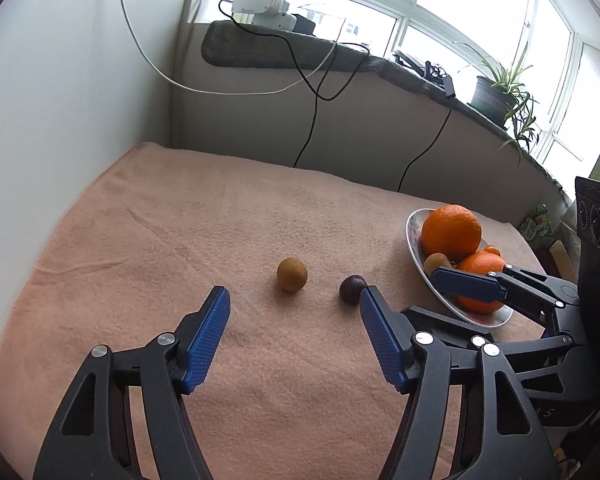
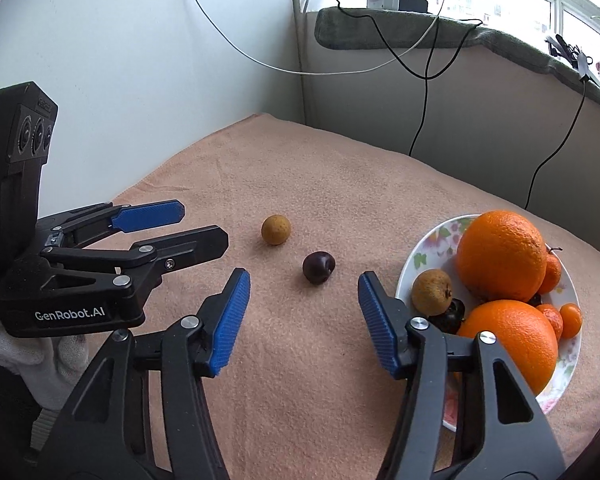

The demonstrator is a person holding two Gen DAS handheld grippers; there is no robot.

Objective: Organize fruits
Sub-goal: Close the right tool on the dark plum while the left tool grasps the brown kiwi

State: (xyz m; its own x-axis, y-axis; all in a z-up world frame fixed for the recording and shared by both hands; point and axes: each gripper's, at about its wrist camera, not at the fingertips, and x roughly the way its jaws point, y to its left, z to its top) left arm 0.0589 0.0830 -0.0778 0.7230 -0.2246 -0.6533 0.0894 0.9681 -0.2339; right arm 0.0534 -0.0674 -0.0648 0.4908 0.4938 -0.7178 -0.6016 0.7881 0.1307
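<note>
While both grippers hang empty above the peach towel-covered bench (image 2: 340, 184), we have two fruits left loose on it: a small round tan-brown fruit (image 2: 276, 229) and a dark purple plum (image 2: 319, 267) just beside it; the rest sit heaped in the white floral ceramic plate (image 2: 428, 240) at the right: two large oranges (image 2: 500, 254), small tangerines (image 2: 570, 320), another tan fruit (image 2: 432, 292). Right gripper (image 2: 304, 280) has its fingers spread wide, nothing between them, and the plum sits just ahead of the gap; left gripper (image 1: 294, 294) is likewise spread and empty, lined up on the tan fruit (image 1: 292, 274), with the plum (image 1: 352, 289) touching or nearly touching its right fingertip in that view.

Our read: the step is picking the loose pair. Plum to the right gripper, tan fruit to the left; come down straight, straddle each at its widest, close gently since both will likely roll on the nap; keep the grippers from crossing, they are near each other.

Room: open cloth ahead and left up to the white wall (image 2: 120, 60); plate rim crowds the right; free space in the plate is mostly its near-left side; bench edge falls away close behind the plate.
</note>
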